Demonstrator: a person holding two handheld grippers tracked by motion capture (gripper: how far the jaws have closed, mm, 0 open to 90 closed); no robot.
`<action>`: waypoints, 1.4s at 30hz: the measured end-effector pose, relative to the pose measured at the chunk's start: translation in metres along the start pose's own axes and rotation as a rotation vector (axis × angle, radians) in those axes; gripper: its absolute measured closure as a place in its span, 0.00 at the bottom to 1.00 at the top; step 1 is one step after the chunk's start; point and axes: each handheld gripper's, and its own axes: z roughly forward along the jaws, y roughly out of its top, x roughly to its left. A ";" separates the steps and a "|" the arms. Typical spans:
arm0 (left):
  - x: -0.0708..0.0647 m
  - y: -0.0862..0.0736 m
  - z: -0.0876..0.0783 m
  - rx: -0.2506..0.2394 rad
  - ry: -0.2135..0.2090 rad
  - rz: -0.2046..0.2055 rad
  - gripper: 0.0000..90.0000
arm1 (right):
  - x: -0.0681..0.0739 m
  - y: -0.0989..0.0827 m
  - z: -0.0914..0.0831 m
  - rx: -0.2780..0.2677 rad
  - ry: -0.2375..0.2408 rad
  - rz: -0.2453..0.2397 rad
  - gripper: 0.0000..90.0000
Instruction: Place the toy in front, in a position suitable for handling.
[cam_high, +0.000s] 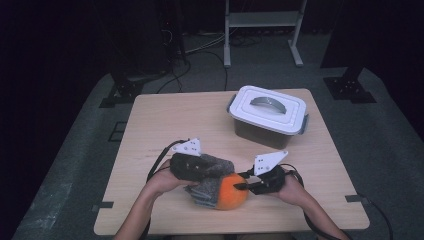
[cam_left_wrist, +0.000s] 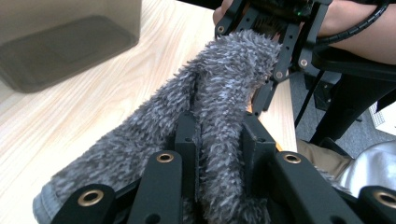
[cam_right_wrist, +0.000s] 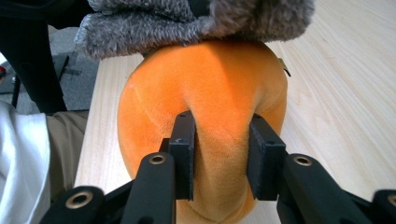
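From above, the soft toy (cam_high: 220, 187) lies at the near edge of the table (cam_high: 160, 125), its long axis running roughly from ten o'clock to four o'clock: grey fuzzy part toward the left gripper (cam_high: 192, 167), orange plush end (cam_high: 231, 192) toward the right gripper (cam_high: 245, 186). Each hand is right at its own end, so neither has to reach. A lidded plastic box (cam_high: 267, 115) stands well apart at about one o'clock from the toy. In the left gripper view, the jaws of the left gripper (cam_left_wrist: 219, 135) are clamped tight on a fold of the grey fuzzy cloth (cam_left_wrist: 219, 88), which stretches away toward twelve o'clock, where the right gripper (cam_left_wrist: 275, 37) meets its far end. In the right gripper view, the right gripper (cam_right_wrist: 219, 149) has its jaws pinched into the orange plush (cam_right_wrist: 205, 93), a ridge of it squeezed up between the pads; the grey cloth (cam_right_wrist: 196, 18) drapes over the orange part at twelve o'clock. To my eye, any pull apart would run along that shared axis, each hand drawing toward itself.
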 end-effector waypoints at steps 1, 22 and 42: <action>0.001 0.000 -0.001 -0.003 0.003 -0.001 0.80 | -0.001 0.000 -0.001 0.000 -0.002 -0.003 0.74; -0.020 -0.012 0.018 0.072 -0.086 0.033 0.81 | -0.019 -0.010 -0.001 0.005 0.123 0.177 0.22; -0.004 -0.005 0.014 0.048 0.041 0.011 0.81 | -0.013 -0.002 -0.005 -0.001 0.002 0.053 0.35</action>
